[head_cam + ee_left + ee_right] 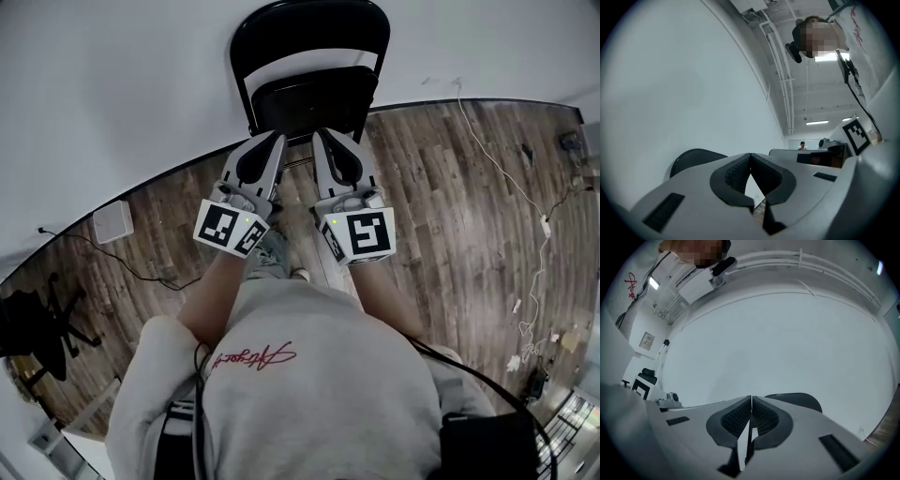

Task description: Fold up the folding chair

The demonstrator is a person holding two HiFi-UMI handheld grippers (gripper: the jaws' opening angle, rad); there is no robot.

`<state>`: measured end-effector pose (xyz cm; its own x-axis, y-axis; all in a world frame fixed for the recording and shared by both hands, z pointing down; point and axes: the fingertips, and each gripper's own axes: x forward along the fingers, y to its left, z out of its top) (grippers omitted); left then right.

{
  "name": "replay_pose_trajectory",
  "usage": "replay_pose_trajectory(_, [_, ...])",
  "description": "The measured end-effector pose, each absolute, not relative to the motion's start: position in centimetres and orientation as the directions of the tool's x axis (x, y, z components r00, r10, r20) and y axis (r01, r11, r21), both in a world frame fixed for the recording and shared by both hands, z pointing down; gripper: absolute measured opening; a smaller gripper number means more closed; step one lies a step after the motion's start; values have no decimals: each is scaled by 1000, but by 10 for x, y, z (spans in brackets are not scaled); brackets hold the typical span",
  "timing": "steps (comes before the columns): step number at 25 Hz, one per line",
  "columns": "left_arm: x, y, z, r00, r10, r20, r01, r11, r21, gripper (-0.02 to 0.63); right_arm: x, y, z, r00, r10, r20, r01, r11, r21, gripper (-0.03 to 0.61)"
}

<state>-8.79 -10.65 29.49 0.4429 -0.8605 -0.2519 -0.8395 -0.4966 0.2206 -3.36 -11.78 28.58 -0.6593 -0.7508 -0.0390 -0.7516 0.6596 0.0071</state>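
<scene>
A black folding chair (309, 89) stands against the white wall, its curved backrest at the top and its dark seat panel below. I cannot tell how far the seat is folded. My left gripper (278, 139) and right gripper (319, 134) are held side by side in front of the person, tips toward the chair's lower edge and apart from it. Both are shut with nothing between the pads. In the left gripper view the left gripper (750, 154) has its jaws closed, with the chair's backrest (696, 157) behind. The right gripper (751, 398) is likewise closed, the backrest (797, 399) beyond it.
Wooden floor (441, 187) runs up to the white wall (112, 84). A small white box (114, 221) lies on the floor at left, and white cables (511, 183) trail at right. A black office chair (37, 323) stands at far left. The person's shoe (272, 255) shows below the grippers.
</scene>
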Motion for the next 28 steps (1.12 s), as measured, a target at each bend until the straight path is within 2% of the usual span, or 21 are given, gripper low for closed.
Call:
replay_pose_trajectory(7, [-56, -44, 278, 408, -885, -225, -884, -445, 143, 15, -7, -56, 270, -663, -746, -66, -749, 661, 47, 18])
replay_pose_trajectory(16, [-61, -10, 260, 378, -894, -242, -904, -413, 112, 15, -8, -23, 270, -679, -732, -61, -734, 680, 12, 18])
replay_pose_trajectory(28, [-68, 6, 262, 410, -877, -249, -888, -446, 110, 15, -28, -5, 271, -680, -732, -41, -733, 680, 24, 18])
